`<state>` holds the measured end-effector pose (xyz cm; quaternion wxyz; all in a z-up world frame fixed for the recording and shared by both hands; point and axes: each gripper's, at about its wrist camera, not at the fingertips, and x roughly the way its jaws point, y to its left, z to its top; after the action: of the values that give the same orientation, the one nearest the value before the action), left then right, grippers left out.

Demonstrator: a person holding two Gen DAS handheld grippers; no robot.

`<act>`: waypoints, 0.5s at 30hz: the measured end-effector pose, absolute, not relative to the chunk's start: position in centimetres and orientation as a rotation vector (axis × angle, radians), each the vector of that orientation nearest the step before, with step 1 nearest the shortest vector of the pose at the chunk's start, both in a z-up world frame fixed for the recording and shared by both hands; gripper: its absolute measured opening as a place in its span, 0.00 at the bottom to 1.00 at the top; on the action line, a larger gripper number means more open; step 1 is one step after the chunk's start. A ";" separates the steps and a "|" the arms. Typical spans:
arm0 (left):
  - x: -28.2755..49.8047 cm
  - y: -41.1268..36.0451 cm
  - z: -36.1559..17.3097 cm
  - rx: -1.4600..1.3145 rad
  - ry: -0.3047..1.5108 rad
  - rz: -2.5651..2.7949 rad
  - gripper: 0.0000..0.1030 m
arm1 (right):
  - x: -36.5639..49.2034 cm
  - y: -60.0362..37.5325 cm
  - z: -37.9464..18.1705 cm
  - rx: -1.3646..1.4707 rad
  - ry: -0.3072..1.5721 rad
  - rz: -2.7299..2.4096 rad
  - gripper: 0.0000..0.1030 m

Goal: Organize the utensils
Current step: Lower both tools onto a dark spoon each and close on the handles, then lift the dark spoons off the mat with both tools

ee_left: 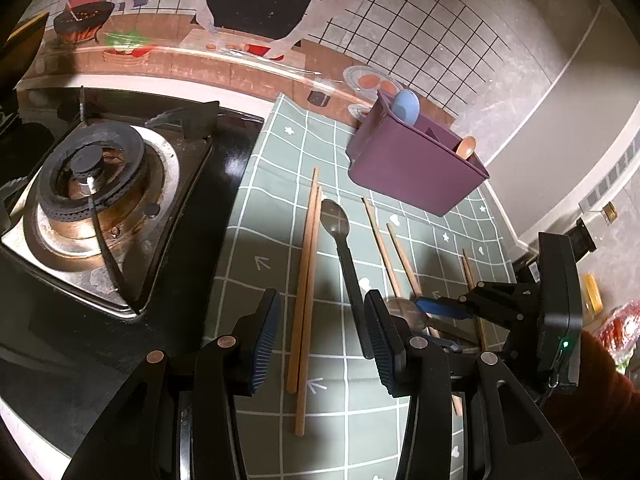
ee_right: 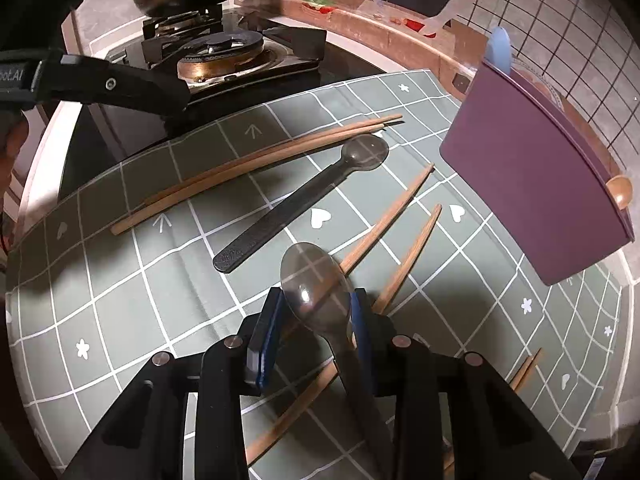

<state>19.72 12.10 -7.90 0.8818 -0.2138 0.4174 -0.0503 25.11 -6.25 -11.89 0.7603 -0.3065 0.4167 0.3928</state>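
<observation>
1. The right gripper (ee_right: 316, 312) held a clear plastic spoon (ee_right: 310, 280) between its jaws, the blue ribbed pads pressing on the sides of the bowl where it narrowed to the neck, with the bowl jutting forward past the fingertips and the dark handle running back under the jaws.
2. That grip looked risky: smooth glossy plastic pinched on a curved, tapering edge could squirt out or swivel between the pads if the gripper tilted toward the purple caddy (ee_right: 536, 176).
3. The caddy, a matte hard-walled bin with dividers, stood ahead and to the right of the right jaws; a pale blue spoon (ee_right: 499, 50) and a wooden spoon (ee_right: 619, 192) already stood in it, so a careless entry might knock against them or land in the wrong compartment.
4. The left gripper (ee_left: 322, 338) hung open over the table, holding nothing; a pair of wooden chopsticks (ee_left: 306, 280) lay between its jaws on the cloth, and a black-handled spoon (ee_left: 344, 256) lay just inside its right-hand pad.
5. Closing there could pinch the spoon handle along with the thin round sticks, which would roll apart easily.
6. More loose chopsticks (ee_right: 400, 216) lay just ahead of the right jaws on the soft grey-green checked cloth (ee_right: 120, 280), which could ruck up if dragged.
</observation>
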 end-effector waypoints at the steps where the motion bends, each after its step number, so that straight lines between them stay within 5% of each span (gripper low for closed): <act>1: 19.8 12.0 -7.9 -0.443 0.870 -0.109 0.43 | 25.2 -6.4 -11.9 -0.649 0.914 0.857 0.29; 15: 25.5 7.1 -9.9 -0.402 0.950 -0.189 0.43 | 28.2 -11.5 -8.6 -0.251 0.989 0.655 0.29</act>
<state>25.47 7.13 -9.85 0.8657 -0.1919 0.4535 -0.0905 28.20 -11.55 -8.60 0.8219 -0.1178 0.4648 0.3077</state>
